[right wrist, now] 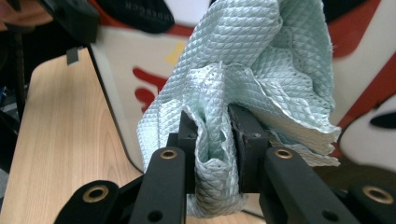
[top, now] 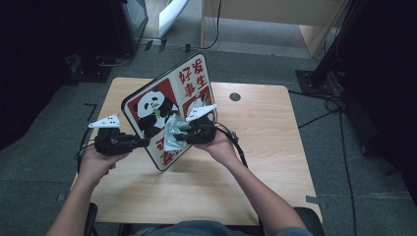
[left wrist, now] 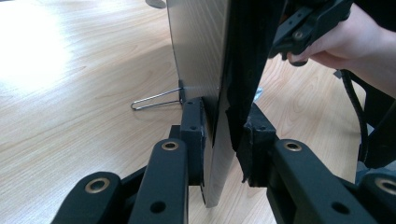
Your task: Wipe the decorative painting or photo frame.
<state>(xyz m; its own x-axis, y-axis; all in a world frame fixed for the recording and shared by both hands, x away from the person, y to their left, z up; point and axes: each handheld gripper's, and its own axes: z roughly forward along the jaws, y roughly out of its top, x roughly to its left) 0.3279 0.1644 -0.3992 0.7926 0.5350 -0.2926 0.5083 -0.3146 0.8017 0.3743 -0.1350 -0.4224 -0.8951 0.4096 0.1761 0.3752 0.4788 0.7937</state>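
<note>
Left hand-held gripper [top: 143, 142] is clamped on the lower-left edge of the sign [top: 167, 105], one jaw on the printed face, the other on the grey back; in the left gripper view [left wrist: 224, 140] the edge sits right btwn the jaws. Sign is held up tilted over the worktop [top: 255, 147], face w/ panda pic and red characters toward the person. A wire stand [left wrist: 156, 99] sticks out from the back, just beyond the left jaw tip. Right hand-held gripper [top: 177, 136] is clenched on a pale green cloth [top: 172, 135], bunched btwn its jaws in the right gripper view [right wrist: 215, 130]. Cloth [right wrist: 261, 70] spreads past the tips, pressed on the sign face [right wrist: 364, 51], just right of the left hand-held gripper.
</note>
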